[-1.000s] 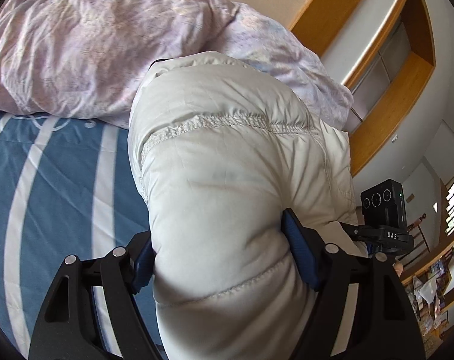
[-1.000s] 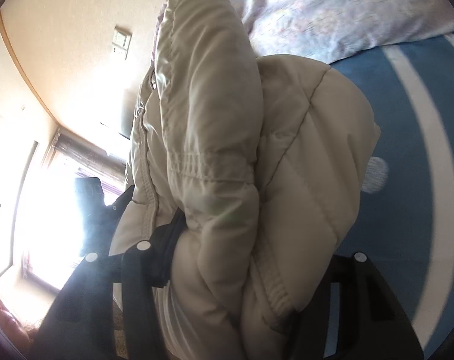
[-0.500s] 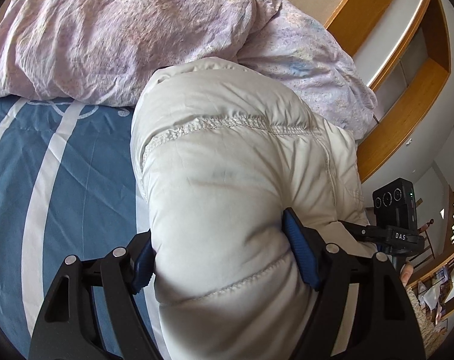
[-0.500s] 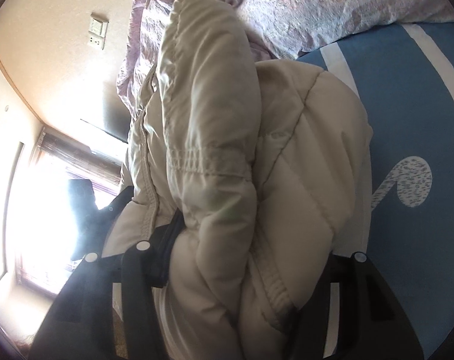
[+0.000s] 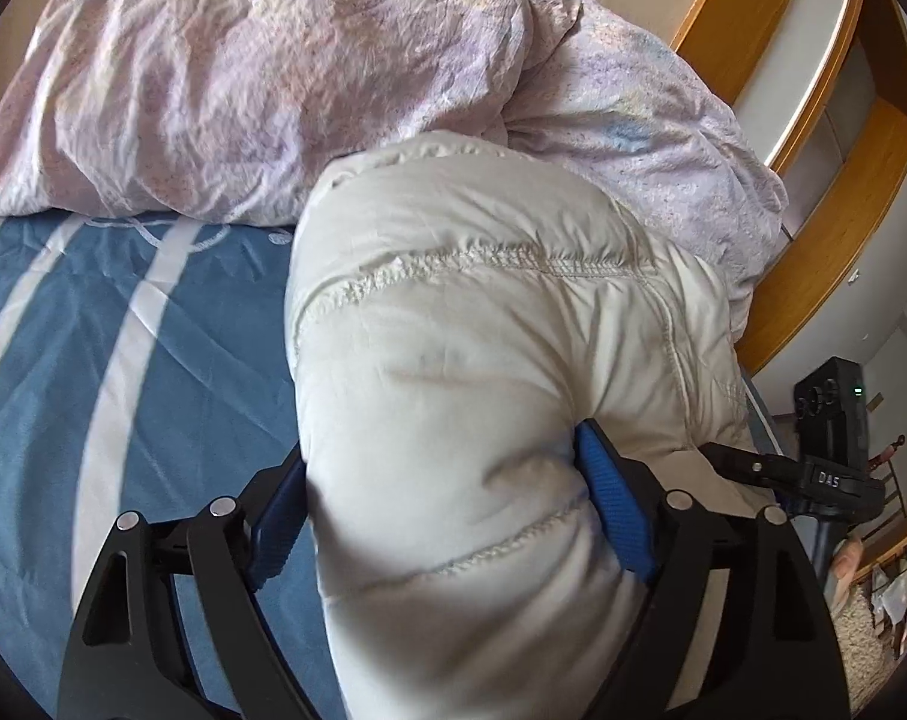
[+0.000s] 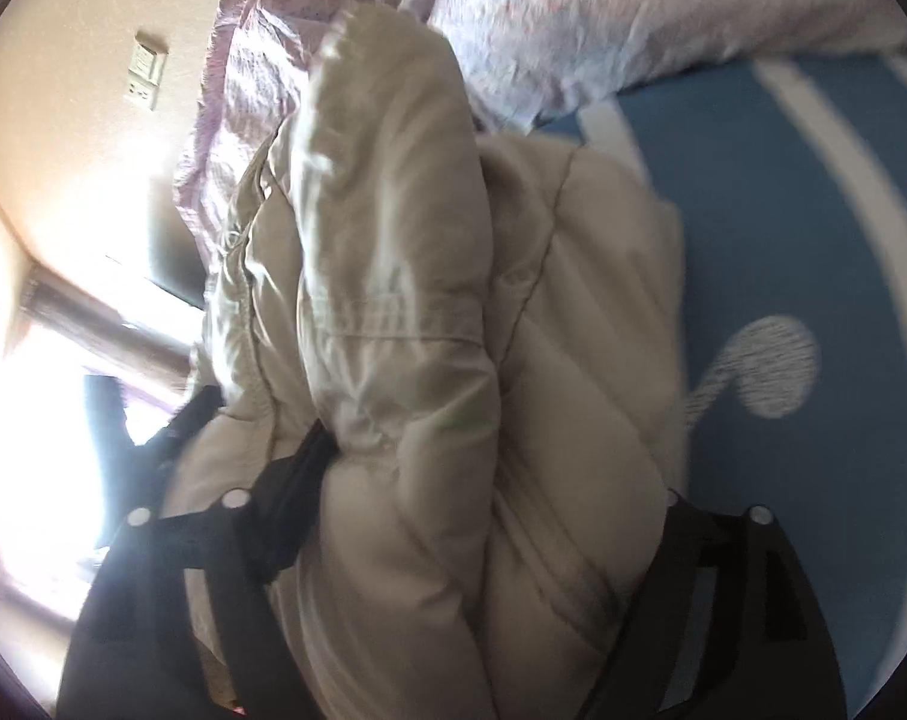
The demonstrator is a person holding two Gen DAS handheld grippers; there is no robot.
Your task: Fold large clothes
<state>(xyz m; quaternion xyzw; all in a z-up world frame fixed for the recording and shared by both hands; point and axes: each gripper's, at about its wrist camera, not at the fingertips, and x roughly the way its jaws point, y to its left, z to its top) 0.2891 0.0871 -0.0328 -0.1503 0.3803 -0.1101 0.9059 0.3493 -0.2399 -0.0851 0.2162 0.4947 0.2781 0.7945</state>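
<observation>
A cream padded jacket (image 5: 489, 360) is bundled on a blue striped bed (image 5: 123, 360), near a lilac duvet (image 5: 261, 78). Its thick folds fill the left tool (image 5: 447, 516) and the right tool (image 6: 489, 516); both sets of jaws are opening around it. The jacket is judged soft, light, puffy and springy, with slippery fabric. It is best gripped at stitched seams or hems.

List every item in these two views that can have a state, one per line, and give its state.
Puffer jacket: bunched into a thick bundle, lying on the bed, between both claws.
Left claw: jaws opening, jacket between them.
Right claw: jaws opening, jacket between them.
Duvet: crumpled, heaped behind the jacket.
Blue bedsheet: spread flat.
</observation>
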